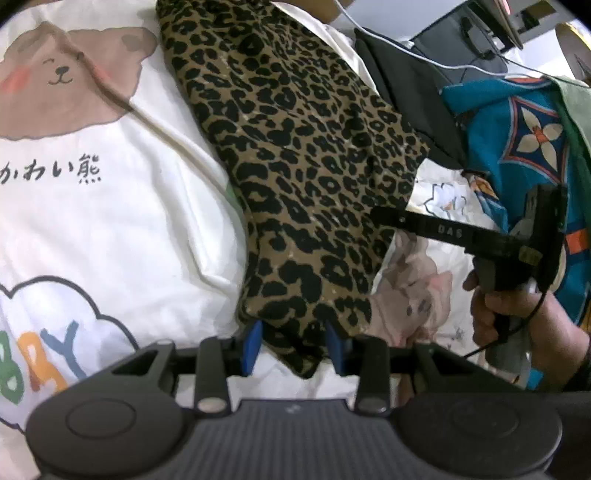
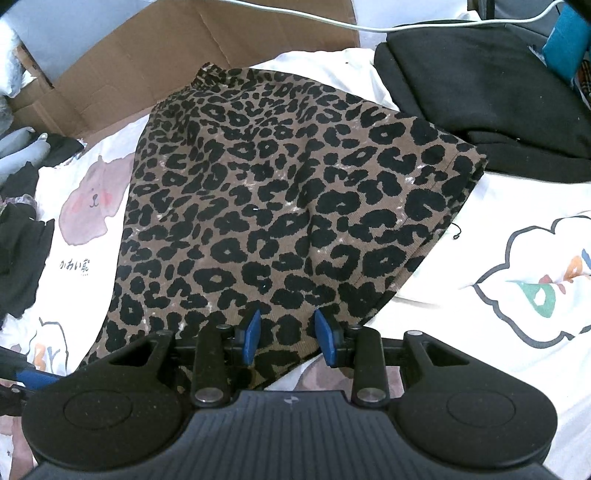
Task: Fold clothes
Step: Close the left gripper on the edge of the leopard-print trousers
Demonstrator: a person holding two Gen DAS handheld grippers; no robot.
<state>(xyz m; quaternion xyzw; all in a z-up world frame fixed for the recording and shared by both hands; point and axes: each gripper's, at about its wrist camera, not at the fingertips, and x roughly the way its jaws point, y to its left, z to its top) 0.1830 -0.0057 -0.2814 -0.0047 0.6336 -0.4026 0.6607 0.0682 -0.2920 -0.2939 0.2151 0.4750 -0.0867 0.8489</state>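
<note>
A leopard-print garment (image 1: 306, 155) lies on a white bed sheet with cartoon bear prints (image 1: 110, 206). My left gripper (image 1: 293, 345) is open, its blue pads on either side of the garment's near corner. In the right wrist view the same garment (image 2: 273, 199) spreads out flat, and my right gripper (image 2: 288, 338) is open with its blue pads over the garment's near edge. The right gripper also shows in the left wrist view (image 1: 384, 216), its black finger reaching to the garment's right edge, held by a hand.
A black garment (image 2: 487, 88) lies at the back right, a teal patterned cloth (image 1: 524, 140) to the right. A cardboard box (image 2: 177, 55) stands behind the bed. A white cable (image 2: 369, 26) runs across the back. Dark clothes (image 2: 22, 236) pile at the left.
</note>
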